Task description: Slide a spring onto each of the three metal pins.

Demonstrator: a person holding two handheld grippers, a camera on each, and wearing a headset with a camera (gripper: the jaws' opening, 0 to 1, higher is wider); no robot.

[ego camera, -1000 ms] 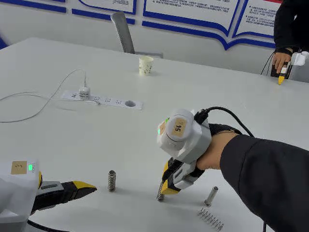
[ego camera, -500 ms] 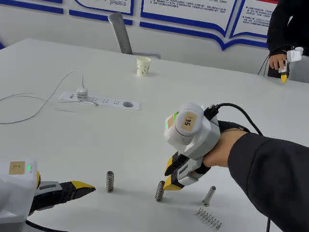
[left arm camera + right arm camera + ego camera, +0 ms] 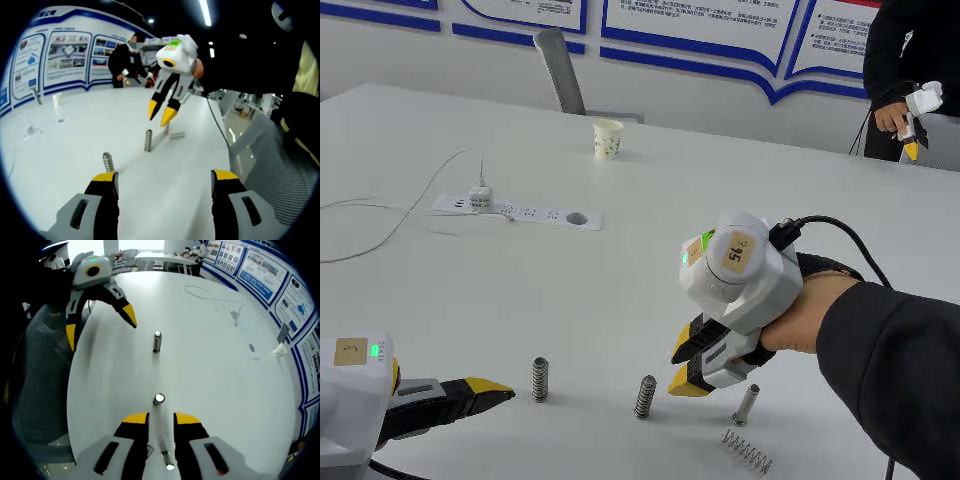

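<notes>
Lifted clear since a second ago, the right gripper [image 3: 684, 367] has left the middle pin [image 3: 649, 380], whose middle spring [image 3: 644, 400] its tips then touched. It hangs now just up and to the right of that pin, apart from it, with its jaws a little parted and carrying nothing.

Three pins stand in a row close to the near edge of the bench [image 3: 620, 270]. The middle pin wears its spring, and the left pin [image 3: 540, 361] wears the left spring [image 3: 540, 382]. The right pin [image 3: 746, 404] is bare and leans slightly. Just in front of it, nearer the edge, a loose spring [image 3: 745, 451] lies flat on the bench. In the right gripper view the bare pin sits low between that gripper's jaws.

The left gripper [image 3: 162, 176] is held low by the near edge, left of the row. Its jaws are spread wide and empty, and it points toward the left pin without touching it.

Farther off, toward the left edge, a power strip [image 3: 520, 211] lies flat with a charger [image 3: 480, 196] plugged in. A paper cup [image 3: 607, 139] stands near the far edge. A person [image 3: 905, 60] stands by the far right corner.
</notes>
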